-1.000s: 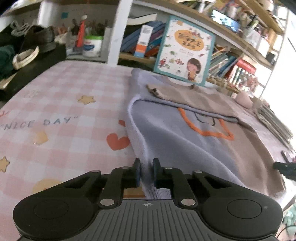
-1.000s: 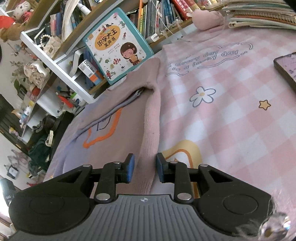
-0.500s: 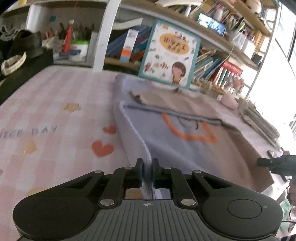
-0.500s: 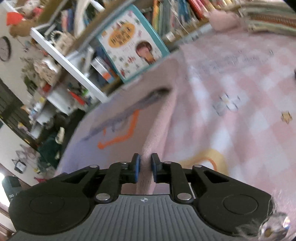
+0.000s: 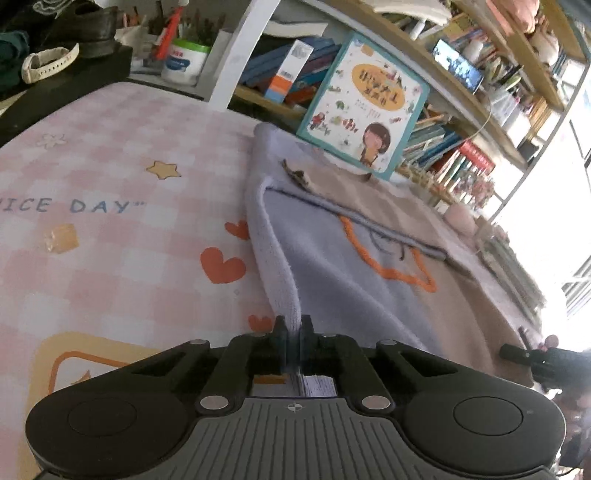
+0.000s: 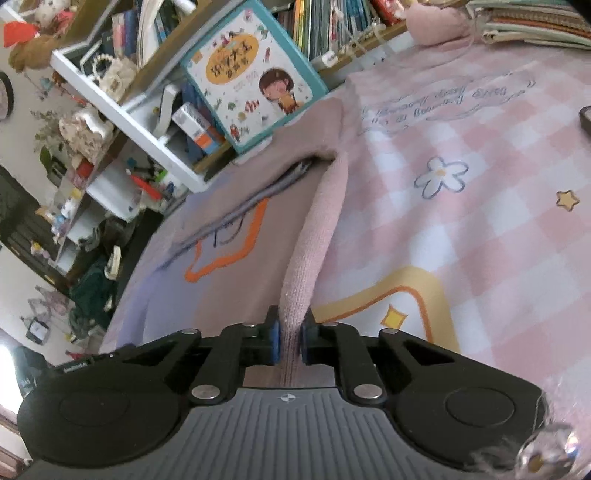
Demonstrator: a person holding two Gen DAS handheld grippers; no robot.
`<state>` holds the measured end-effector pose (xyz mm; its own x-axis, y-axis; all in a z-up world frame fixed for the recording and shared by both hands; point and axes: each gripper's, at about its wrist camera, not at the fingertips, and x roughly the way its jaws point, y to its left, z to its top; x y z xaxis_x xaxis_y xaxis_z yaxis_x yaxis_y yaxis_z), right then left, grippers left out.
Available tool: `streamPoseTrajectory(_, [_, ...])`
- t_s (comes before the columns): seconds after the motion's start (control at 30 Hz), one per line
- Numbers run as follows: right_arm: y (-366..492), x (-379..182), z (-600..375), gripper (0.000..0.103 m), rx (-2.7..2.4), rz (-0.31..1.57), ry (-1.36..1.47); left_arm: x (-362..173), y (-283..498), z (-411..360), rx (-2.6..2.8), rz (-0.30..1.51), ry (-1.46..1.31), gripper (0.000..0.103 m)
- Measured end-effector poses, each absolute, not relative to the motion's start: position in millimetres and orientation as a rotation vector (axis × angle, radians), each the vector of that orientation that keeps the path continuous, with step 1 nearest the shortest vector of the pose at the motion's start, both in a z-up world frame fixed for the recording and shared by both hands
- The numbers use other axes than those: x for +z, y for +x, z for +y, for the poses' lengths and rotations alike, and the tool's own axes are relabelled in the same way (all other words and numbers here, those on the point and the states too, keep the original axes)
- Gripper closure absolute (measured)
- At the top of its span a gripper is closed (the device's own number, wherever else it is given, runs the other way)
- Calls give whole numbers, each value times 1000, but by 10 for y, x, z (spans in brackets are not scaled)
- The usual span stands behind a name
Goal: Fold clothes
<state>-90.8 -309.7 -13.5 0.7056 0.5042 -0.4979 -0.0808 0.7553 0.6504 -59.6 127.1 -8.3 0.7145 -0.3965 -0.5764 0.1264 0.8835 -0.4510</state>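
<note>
A knit sweater lies flat on the pink checked bed sheet [image 5: 110, 258], lavender on its left half [image 5: 332, 280] and pinkish beige on its right half [image 6: 229, 280], with an orange outline motif. My left gripper [image 5: 293, 328] is closing on the lavender side edge near the hem. The fabric is pinched between its pads and rises in a ridge toward the shoulder. My right gripper [image 6: 291, 325] is closing on the beige side edge in the same way, and a taut fold of knit runs up from its blue pads [image 6: 275, 338].
A picture book [image 5: 364, 107] leans on the bookshelf [image 5: 236, 55] just behind the sweater's collar. Stacked notebooks [image 6: 535, 22] and a pink plush [image 6: 439, 22] lie at the far right. A phone [image 6: 585, 116] sits at the right edge, and dark shoes [image 5: 85, 22] at the far left.
Both pairs of jaws have narrowed from a loose gap to a tight pinch on the sweater's side edges. The edges now stand up as taut ridges, and the left view has tilted.
</note>
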Motion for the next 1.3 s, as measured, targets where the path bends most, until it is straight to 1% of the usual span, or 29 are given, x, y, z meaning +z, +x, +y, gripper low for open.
streamPoseTrajectory(0.13, [-963,-69,-3213,94,334,677,666,-22,-672,1250,-338,714,-400,98])
streamPoseTrajectory(0.27, [-956,-98,-3241,94,317,701,664,-39,-738,1251,-356,735,-394,98])
streamPoseTrajectory(0.37, [-953,-140,-3214,94,314,725,646,-128,-742,1303,-353,771,-446,96])
streamPoseTrajectory(0.4, [-954,-152,-3203,94,312,734,635,-137,-738,1310,-358,779,-458,90])
streamPoseTrajectory(0.43, [-952,-161,-3194,94,310,740,628,-139,-734,1302,-365,781,-461,87])
streamPoseTrajectory(0.5, [-951,-185,-3194,92,310,748,626,-144,-725,1286,-378,786,-465,74])
streamPoseTrajectory(0.57, [-945,-203,-3196,91,312,754,630,-148,-716,1270,-392,791,-470,69])
streamPoseTrajectory(0.63, [-944,-216,-3190,91,315,754,630,-150,-713,1259,-393,790,-474,69])
streamPoseTrajectory(0.67, [-944,-214,-3182,91,315,753,628,-156,-704,1259,-381,786,-482,72])
streamPoseTrajectory(0.7, [-943,-211,-3172,91,315,753,624,-162,-694,1259,-369,782,-490,78])
streamPoseTrajectory(0.77, [-937,-190,-3157,93,318,752,614,-158,-669,1257,-331,774,-487,98])
streamPoseTrajectory(1.0, [-930,60,-3244,94,386,663,683,92,-697,1281,-390,693,-489,99])
streamPoseTrajectory(1.3, [-913,-168,-3228,93,331,761,631,-134,-696,1314,-356,775,-523,97])
